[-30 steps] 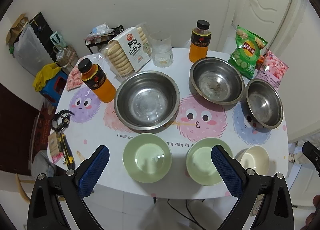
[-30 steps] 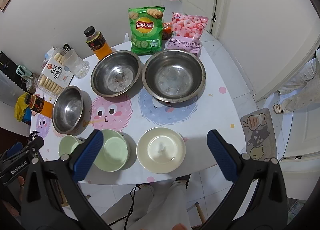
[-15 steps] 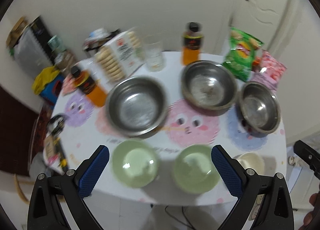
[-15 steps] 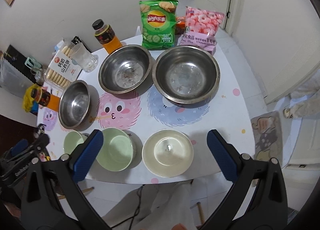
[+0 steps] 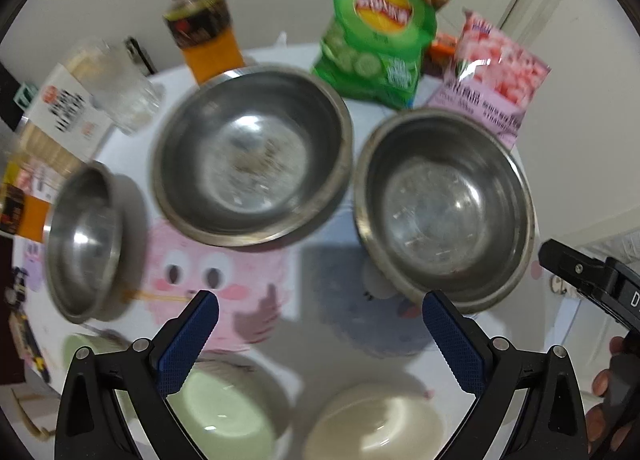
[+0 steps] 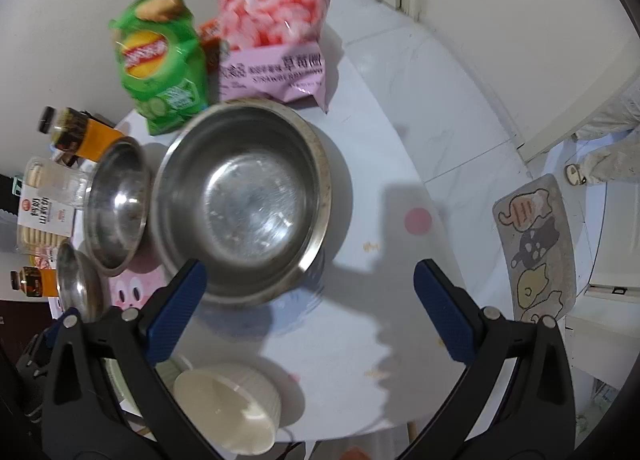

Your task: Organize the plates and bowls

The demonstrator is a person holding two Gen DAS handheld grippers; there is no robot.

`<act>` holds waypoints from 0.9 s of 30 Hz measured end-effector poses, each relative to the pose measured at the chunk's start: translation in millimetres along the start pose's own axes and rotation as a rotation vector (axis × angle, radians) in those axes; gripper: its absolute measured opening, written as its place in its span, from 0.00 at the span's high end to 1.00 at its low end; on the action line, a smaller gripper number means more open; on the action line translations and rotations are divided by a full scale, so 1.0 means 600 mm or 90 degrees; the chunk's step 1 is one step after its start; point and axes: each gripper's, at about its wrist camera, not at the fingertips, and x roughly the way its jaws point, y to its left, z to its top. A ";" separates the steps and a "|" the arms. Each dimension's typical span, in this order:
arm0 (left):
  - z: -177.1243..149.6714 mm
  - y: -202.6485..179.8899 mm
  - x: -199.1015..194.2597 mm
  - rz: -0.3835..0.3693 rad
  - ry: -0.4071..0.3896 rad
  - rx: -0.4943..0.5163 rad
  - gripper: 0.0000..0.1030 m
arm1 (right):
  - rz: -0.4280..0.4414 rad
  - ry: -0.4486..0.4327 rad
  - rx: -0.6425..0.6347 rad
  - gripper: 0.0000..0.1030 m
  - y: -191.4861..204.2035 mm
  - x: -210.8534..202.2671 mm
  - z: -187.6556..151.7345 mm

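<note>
Three steel bowls stand on the round table. In the left wrist view they are a small one [image 5: 84, 244] at the left, a large one [image 5: 252, 156] in the middle and a large one [image 5: 444, 208] at the right. A green bowl [image 5: 216, 408] and a cream bowl [image 5: 376, 424] sit at the near edge. My left gripper [image 5: 320, 336] is open and empty above them. My right gripper [image 6: 310, 308] is open and empty, just right of the right steel bowl [image 6: 244, 200], with the cream bowl [image 6: 228, 404] below it.
A green chip bag [image 5: 380, 28], a pink snack bag [image 5: 492, 68], an orange drink bottle [image 5: 204, 28], a glass [image 5: 120, 96] and a biscuit box [image 5: 60, 120] stand along the back. The table edge [image 6: 452, 288] drops to tiled floor with a mat [image 6: 536, 244].
Both grippers have moved forward, right and lower over the table, so the bowls look much larger. Nothing was taken hold of; both stay open.
</note>
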 end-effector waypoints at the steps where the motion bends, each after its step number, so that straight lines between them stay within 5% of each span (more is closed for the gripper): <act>1: 0.004 -0.005 0.014 0.000 0.010 -0.007 0.00 | 0.008 0.009 0.003 0.00 -0.002 0.013 0.009; 11: 0.032 -0.033 0.066 0.021 0.019 -0.034 0.09 | 0.028 0.051 -0.029 0.00 -0.002 0.087 0.079; 15: 0.037 -0.043 0.092 0.021 0.042 -0.045 0.33 | 0.046 0.066 -0.027 0.26 0.002 0.111 0.090; 18: 0.036 -0.049 0.108 0.006 0.056 -0.045 0.55 | 0.085 0.098 -0.011 0.77 -0.006 0.136 0.096; 19: 0.034 -0.053 0.110 -0.005 0.055 -0.043 0.65 | 0.080 0.104 -0.011 0.83 -0.009 0.141 0.095; 21: 0.036 -0.065 0.112 -0.012 0.053 -0.026 0.75 | 0.083 0.099 -0.019 0.87 -0.009 0.142 0.094; 27: 0.043 -0.070 0.099 -0.016 0.028 -0.026 0.78 | 0.105 0.075 -0.022 0.88 -0.014 0.120 0.088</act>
